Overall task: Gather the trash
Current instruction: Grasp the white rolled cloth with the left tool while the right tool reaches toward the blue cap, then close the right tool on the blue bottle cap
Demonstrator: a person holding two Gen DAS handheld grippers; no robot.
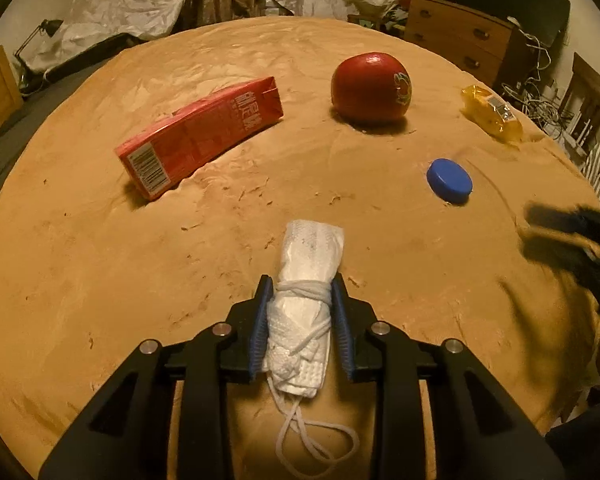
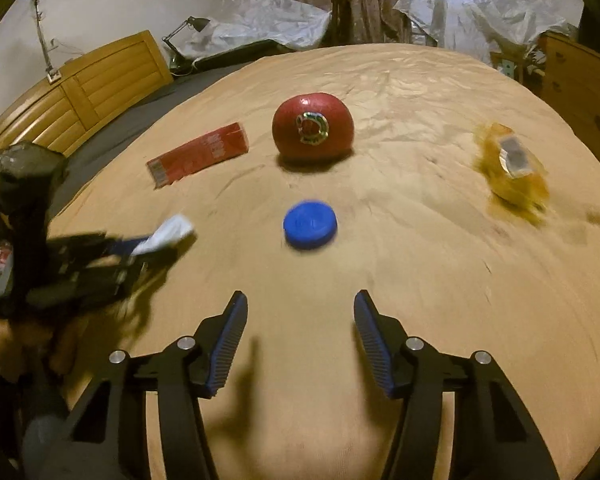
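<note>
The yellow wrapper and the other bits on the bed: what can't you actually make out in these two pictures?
- Yellow wrapper: motion blur in the right wrist view smears it; its label is unreadable.
- Red carton: print too small to read in either view.
- Left gripper: blurred in the right wrist view, so its grip on the rolled white face mask shows clearly only from its own camera.
- Right gripper: a dark blur at the left wrist view's edge.

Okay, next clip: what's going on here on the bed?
A person with two handheld grippers is gathering trash off a tan bedspread. The left gripper is clamped on a rolled white face mask. The right gripper is open and empty, facing a blue cap. A red carton, red apple and yellow wrapper lie untouched.
</note>
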